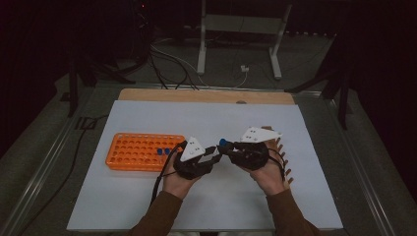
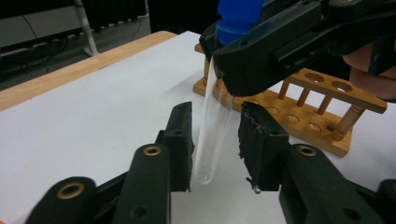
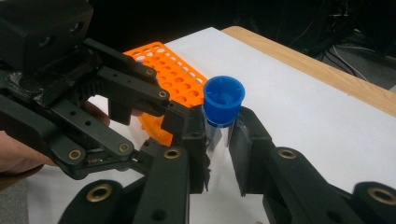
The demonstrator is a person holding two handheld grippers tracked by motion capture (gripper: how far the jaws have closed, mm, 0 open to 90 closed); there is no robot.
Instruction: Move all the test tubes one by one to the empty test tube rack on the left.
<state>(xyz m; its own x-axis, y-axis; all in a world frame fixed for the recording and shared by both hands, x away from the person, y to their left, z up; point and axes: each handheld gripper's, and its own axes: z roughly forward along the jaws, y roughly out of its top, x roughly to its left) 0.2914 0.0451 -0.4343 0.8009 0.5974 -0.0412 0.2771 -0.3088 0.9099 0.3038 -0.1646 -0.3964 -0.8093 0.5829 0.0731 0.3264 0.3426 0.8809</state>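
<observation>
A clear test tube with a blue cap (image 3: 224,98) stands upright between the pads of my right gripper (image 3: 219,154), which is shut on it just under the cap. In the high view both grippers meet at the middle of the white mat, right gripper (image 1: 227,147) facing left gripper (image 1: 216,151). The tube's lower half (image 2: 212,126) hangs tilted between the pads of my left gripper (image 2: 215,144). The left pad is at the glass, and a gap shows beside the right pad.
An orange many-holed rack (image 1: 137,150) lies left of the hands with two blue-capped tubes (image 1: 163,151) in it. A wooden tube rack (image 2: 327,93) stands behind the right hand. The white mat (image 1: 196,118) covers a wooden board (image 1: 206,96).
</observation>
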